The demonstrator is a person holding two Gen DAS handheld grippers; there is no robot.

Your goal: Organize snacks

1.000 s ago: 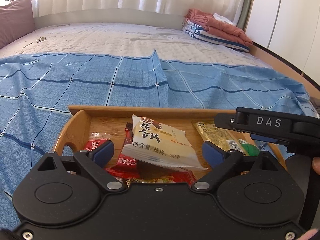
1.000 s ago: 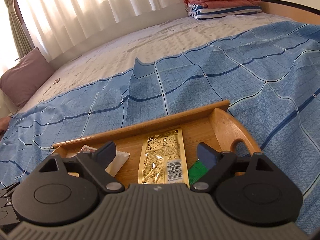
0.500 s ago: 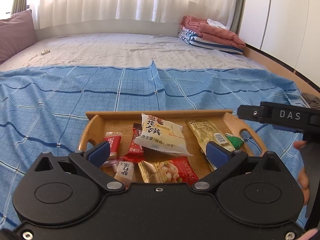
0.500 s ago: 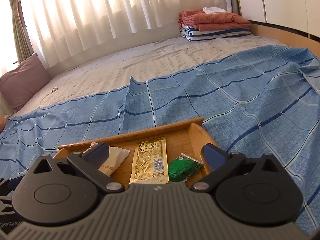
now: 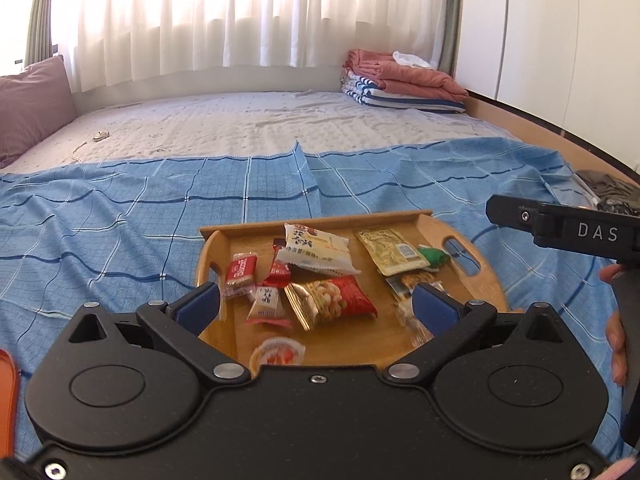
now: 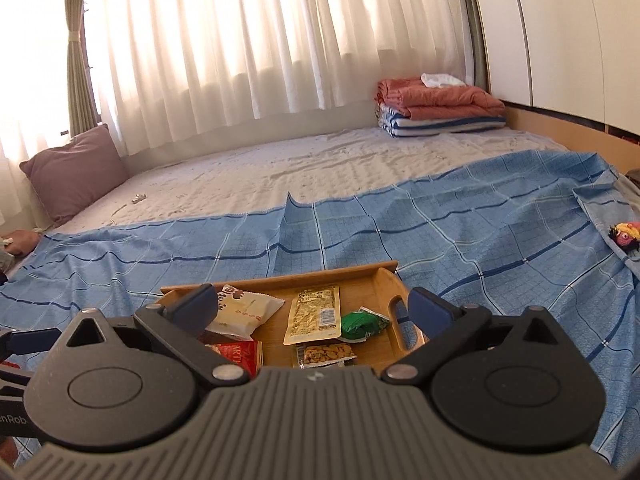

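The left gripper (image 5: pixel 316 306) hangs above the near end of the wooden tray (image 5: pixel 486 280), its blue-padded jaws spread wide with nothing between them and touching nothing. The right gripper (image 6: pixel 312 308) sits likewise over the tray's right part, jaws wide and empty.

The tray rests on a blue checked sheet (image 5: pixel 120 232) spread over the bed (image 5: pixel 260 128). All the snacks lie inside it. A white biscuit pack (image 5: pixel 316 250) lies near the far wall, partly over a small dark red bar (image 5: pixel 279 268). To its right is a yellow sachet (image 5: pixel 390 250) with a green packet (image 5: pixel 434 256) touching its right edge, close to the right handle cut-out. In the middle lies a red peanut bag (image 5: pixel 332 300); left of it are a small white candy (image 5: pixel 266 300) and a red-and-white wrapped bar (image 5: pixel 240 276). A round jelly cup (image 5: pixel 278 354) sits at the near edge, partly hidden by the left gripper's body. A clear peanut packet (image 6: pixel 326 354) lies just near of the yellow sachet.

The sheet around the tray is open on the left, far and right sides. Folded blankets (image 5: pixel 400 80) sit well apart at the far right corner of the bed, a purple pillow (image 5: pixel 32 108) at the far left.
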